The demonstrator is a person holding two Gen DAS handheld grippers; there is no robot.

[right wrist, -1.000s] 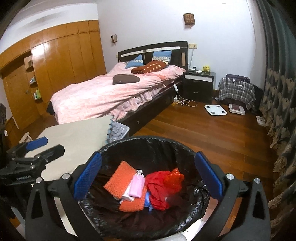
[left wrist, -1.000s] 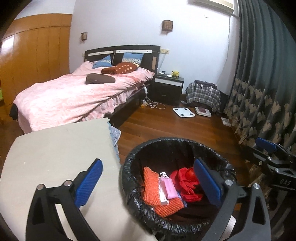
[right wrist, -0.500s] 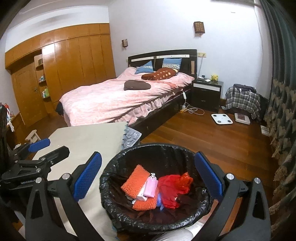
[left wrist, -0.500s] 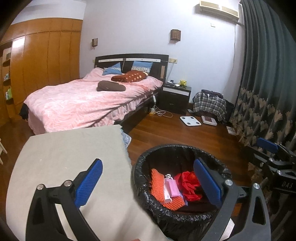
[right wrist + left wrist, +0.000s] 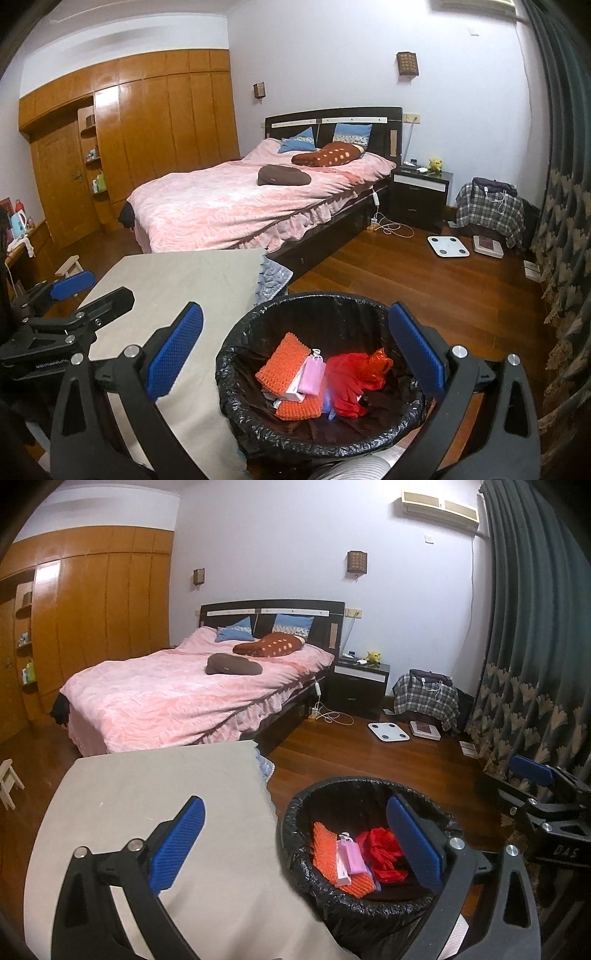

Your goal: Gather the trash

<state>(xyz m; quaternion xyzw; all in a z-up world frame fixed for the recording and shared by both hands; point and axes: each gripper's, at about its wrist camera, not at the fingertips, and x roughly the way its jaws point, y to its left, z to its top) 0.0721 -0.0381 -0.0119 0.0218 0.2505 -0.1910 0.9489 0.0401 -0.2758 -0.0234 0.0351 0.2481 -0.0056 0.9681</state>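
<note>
A trash bin lined with a black bag (image 5: 295, 834) (image 5: 236, 358) stands on the wood floor beside a beige table (image 5: 147, 794) (image 5: 177, 280). In it lie orange foam netting (image 5: 325, 849) (image 5: 282, 363), a pink packet (image 5: 352, 856) (image 5: 312, 374) and crumpled red plastic (image 5: 382, 854) (image 5: 354, 373). My left gripper (image 5: 295, 845) is open and empty, above the table edge and the bin. My right gripper (image 5: 295, 360) is open and empty above the bin. Each gripper shows at the edge of the other's view.
A bed with a pink cover (image 5: 184, 701) stands behind the table. A nightstand (image 5: 360, 686), a plaid-covered pile (image 5: 424, 698), two scales (image 5: 388, 733) and cables lie on the floor at the back. Dark curtains (image 5: 535, 664) hang on the right, wardrobes (image 5: 147, 140) on the left.
Both grippers have risen and drawn back from the bin, which now looks smaller and lower in both views. Both stay open and empty.
</note>
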